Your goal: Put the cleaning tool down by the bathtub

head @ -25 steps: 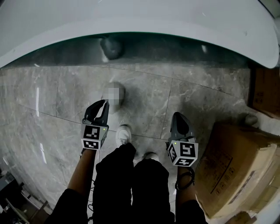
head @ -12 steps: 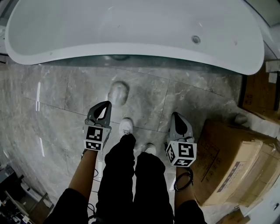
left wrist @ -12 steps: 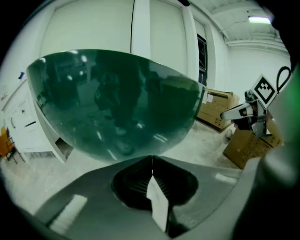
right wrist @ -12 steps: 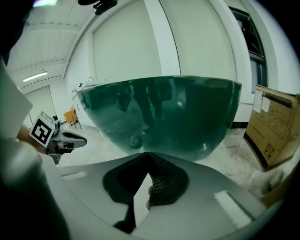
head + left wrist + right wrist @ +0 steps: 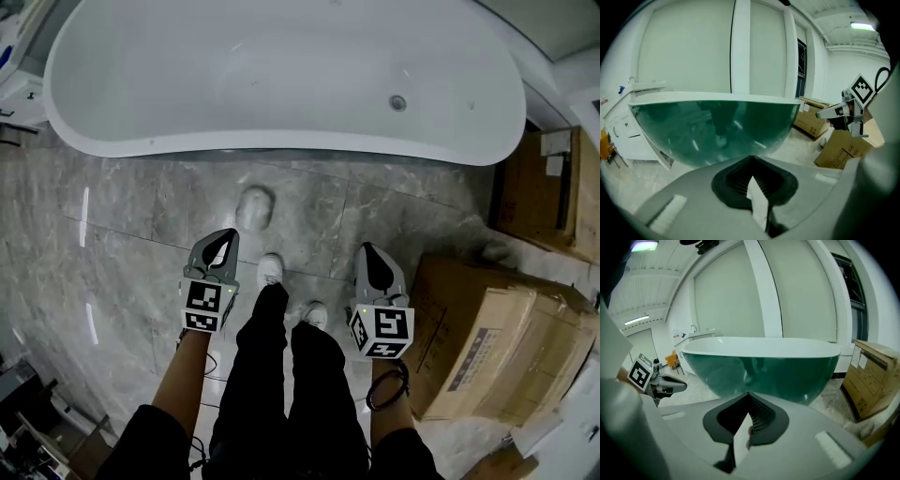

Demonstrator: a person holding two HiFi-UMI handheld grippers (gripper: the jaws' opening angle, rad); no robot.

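since a second ago the head view has pulled back: the bathtub (image 5: 281, 142) now shows nearly whole, drain included, where before only its near rim showed. the cleaning tool (image 5: 255, 206) lies in the same place on the grey stone floor (image 5: 122, 225), just in front of the tub's near wall and apart from both grippers. it reads as a soft grey oval, its long axis roughly toward the tub; it is too blurred to tell which end is which.

the left gripper (image 5: 231, 233) hangs just behind the tool, fingertips pressed together with nothing between them. the right gripper (image 5: 366, 249) is level with it, beside the cardboard box (image 5: 487, 347), its tips likewise closed and empty. a white shoe (image 5: 270, 270) stands between them.

in both gripper views the green tub wall (image 5: 717, 131) fills the middle, and each gripper's own body covers the floor below, hiding the tool.
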